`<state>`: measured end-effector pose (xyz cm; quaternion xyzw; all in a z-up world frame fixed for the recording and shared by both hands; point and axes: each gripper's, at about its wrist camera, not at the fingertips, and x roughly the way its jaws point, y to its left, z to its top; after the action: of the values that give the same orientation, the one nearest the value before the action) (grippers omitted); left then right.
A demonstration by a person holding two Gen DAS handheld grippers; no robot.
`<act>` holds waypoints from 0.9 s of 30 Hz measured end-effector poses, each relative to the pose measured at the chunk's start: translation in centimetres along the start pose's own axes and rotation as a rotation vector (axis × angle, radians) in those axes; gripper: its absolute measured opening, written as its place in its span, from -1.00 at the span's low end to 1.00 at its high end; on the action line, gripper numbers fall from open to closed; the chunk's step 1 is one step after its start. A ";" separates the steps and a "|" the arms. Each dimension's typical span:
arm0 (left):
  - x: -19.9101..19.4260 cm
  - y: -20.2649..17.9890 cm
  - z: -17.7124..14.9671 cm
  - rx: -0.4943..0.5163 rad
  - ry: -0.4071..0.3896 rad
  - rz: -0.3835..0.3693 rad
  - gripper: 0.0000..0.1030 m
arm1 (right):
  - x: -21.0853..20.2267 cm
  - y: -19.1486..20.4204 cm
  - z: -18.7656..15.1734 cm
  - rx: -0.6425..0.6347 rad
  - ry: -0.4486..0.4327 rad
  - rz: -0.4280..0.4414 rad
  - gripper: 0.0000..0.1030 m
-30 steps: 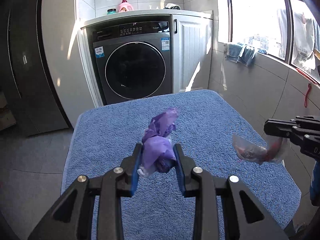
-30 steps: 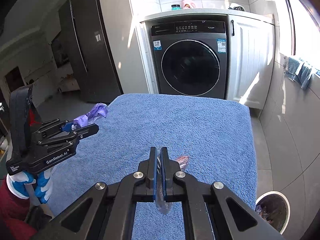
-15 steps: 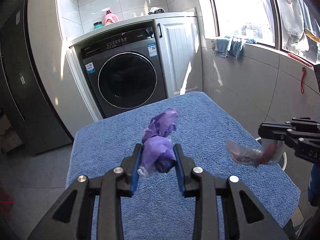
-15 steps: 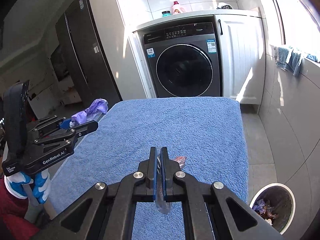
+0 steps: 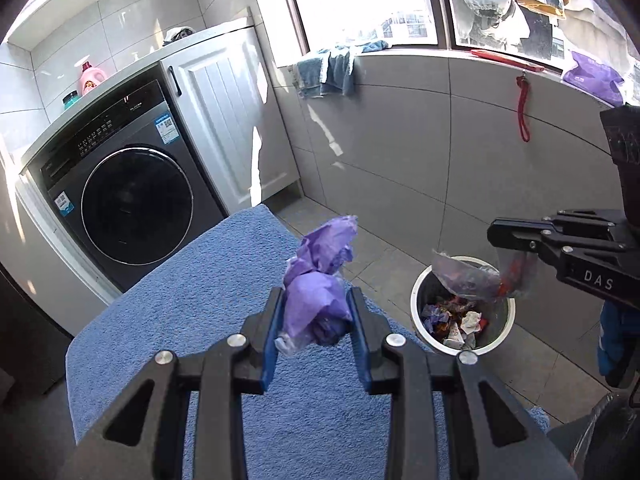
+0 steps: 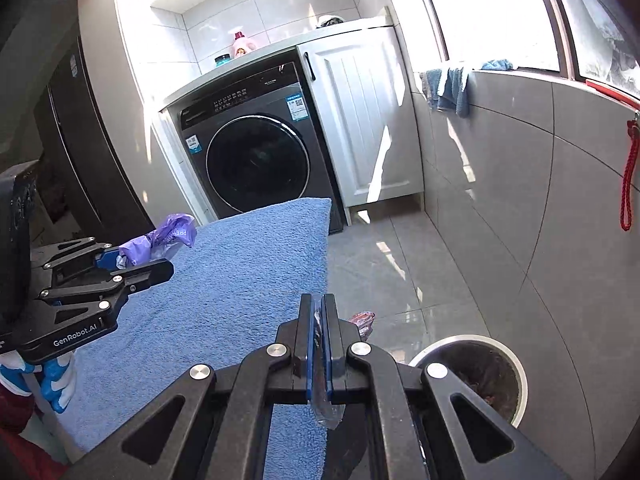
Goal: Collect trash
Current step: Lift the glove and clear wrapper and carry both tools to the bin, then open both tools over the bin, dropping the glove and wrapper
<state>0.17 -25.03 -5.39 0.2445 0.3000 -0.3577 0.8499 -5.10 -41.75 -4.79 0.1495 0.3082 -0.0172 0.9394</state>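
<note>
My left gripper (image 5: 316, 306) is shut on a crumpled purple plastic bag (image 5: 320, 292) and holds it above the right edge of the blue towel-covered table (image 5: 192, 320). It also shows in the right wrist view (image 6: 136, 266) with the purple bag (image 6: 168, 238). My right gripper (image 6: 319, 320) is shut on a clear plastic wrapper with red print (image 6: 362, 322). In the left wrist view that wrapper (image 5: 472, 278) hangs from the right gripper (image 5: 504, 242) above the white-rimmed trash bin (image 5: 420, 292), which holds several scraps. The bin (image 6: 516, 368) stands on the floor.
A dark washing machine (image 5: 132, 204) and a white cabinet (image 5: 236, 128) stand behind the table. A grey tiled wall (image 5: 440, 140) with a window runs to the right. Towels (image 5: 328, 70) and a red cord (image 5: 522, 108) hang on it.
Both grippers have swung right with their loads. The trash bin has come into full view, and the clear wrapper now hangs over it.
</note>
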 end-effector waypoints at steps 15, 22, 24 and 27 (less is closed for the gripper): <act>15.7 -11.5 5.1 0.012 0.206 -0.309 -0.39 | 4.5 -15.0 -3.2 0.242 0.089 -0.185 -0.91; 19.5 -13.0 5.3 -0.017 0.263 -0.374 -0.21 | 6.0 -18.0 -5.1 0.326 0.132 -0.219 -0.61; 19.6 -12.9 5.3 -0.030 0.263 -0.392 -0.16 | 5.9 -18.2 -5.4 0.330 0.138 -0.239 -0.48; 18.8 -12.1 5.1 -0.042 0.251 -0.397 -0.14 | 5.2 -18.4 -5.7 0.336 0.138 -0.252 -0.47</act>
<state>3.33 -44.48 -17.13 0.2057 0.4529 -0.4784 0.7237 -6.39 -57.34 -17.16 0.2649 0.3807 -0.1753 0.8684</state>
